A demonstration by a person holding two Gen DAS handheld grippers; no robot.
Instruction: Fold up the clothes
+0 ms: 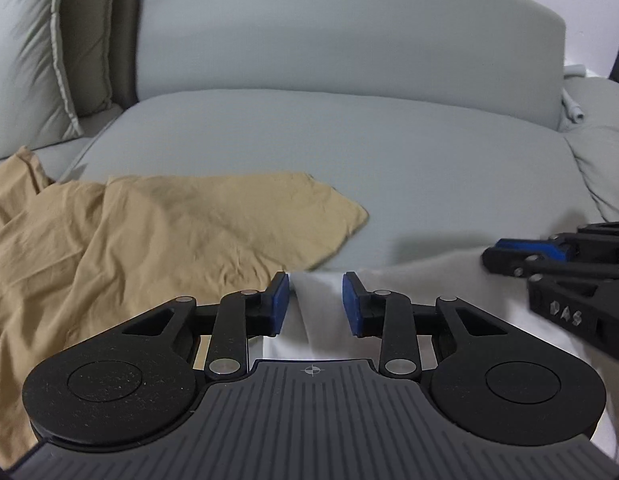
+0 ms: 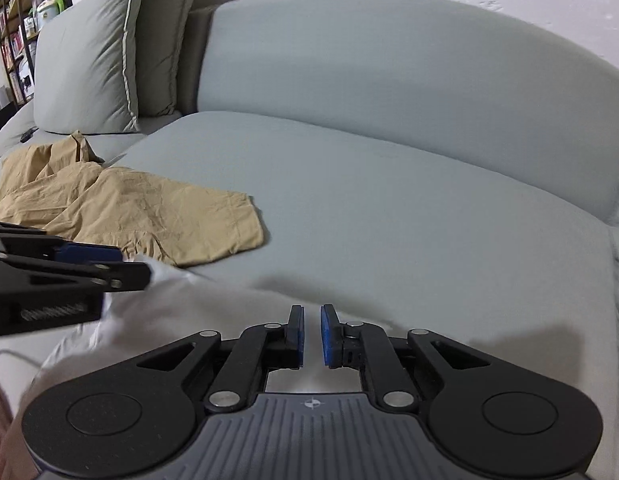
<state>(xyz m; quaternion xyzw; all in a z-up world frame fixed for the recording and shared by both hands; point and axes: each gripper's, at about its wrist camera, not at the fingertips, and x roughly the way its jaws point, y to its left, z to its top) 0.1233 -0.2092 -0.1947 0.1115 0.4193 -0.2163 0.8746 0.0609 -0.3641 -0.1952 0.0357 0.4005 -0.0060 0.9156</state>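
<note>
Grey sofa cushions [image 1: 309, 152] fill both views, with loose pillows [image 2: 89, 52] propped at the left end and a shelf of small items [image 2: 17, 20] behind them; a crumpled tan garment [image 1: 149, 232] lies spread on the seat to the left, one corner reaching toward the middle; a white garment [image 1: 409, 284] lies along the near edge of the seat, just beside the tan one and perhaps overlapping its edge, though blur makes that hard to tell. The left gripper [image 1: 315, 304] hangs over the white cloth with its blue-padded fingers [image 1: 279, 304] apart, cloth showing in the gap and not pinched; the right gripper [image 2: 312, 336] sits to its right over the same cloth, its fingers [image 2: 329, 336] nearly together with a narrow gap, clamped on nothing.
</note>
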